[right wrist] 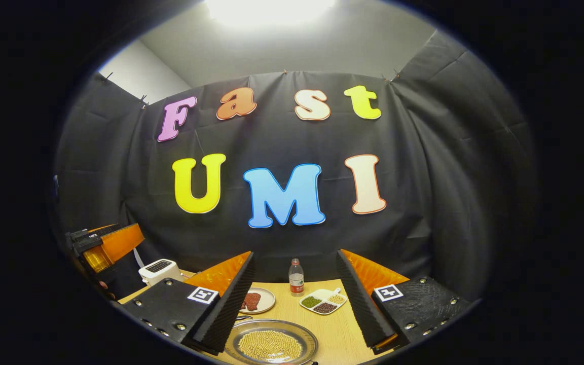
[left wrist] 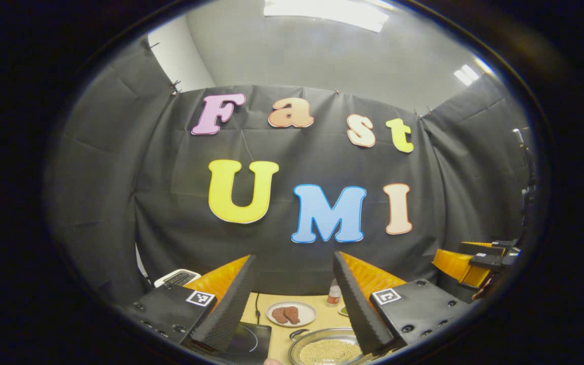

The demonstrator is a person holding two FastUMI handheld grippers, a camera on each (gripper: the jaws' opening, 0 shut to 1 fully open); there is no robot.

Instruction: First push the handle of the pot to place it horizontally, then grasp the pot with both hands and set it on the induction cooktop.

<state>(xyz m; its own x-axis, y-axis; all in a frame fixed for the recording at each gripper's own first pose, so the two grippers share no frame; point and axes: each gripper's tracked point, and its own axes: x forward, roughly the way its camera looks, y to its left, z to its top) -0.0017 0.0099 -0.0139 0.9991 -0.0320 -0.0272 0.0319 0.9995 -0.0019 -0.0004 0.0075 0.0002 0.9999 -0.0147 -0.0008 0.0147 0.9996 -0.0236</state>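
Pot first: the shallow round steel pot (right wrist: 270, 342), its shiny rim wide and its floor covered by small pale yellow beads, sits on the light wooden desk (right wrist: 340, 332) at the near edge, low between both sets of fingers. Its handle is hard to make out; a dark loop shows at the far-left rim in the left gripper view. A careless shove there could, I judge, spin the smooth pot or scatter the loose beads. The flat black glass induction cooktop (left wrist: 248, 340) lies just left of it.

The left hand-held gripper (left wrist: 292, 299) and the right hand-held gripper (right wrist: 294, 299) hang above the desk, each with ribbed black foam pads on orange fingers spread wide, holding nothing.

Beyond stand a round white plate with reddish-brown meat pieces (right wrist: 255, 300), a clear plastic bottle (right wrist: 296, 277), a white divided dish of green, dark and pale grains (right wrist: 324, 301) and a white boxy toaster (right wrist: 159, 269); a wide sweep might knock the bottle.
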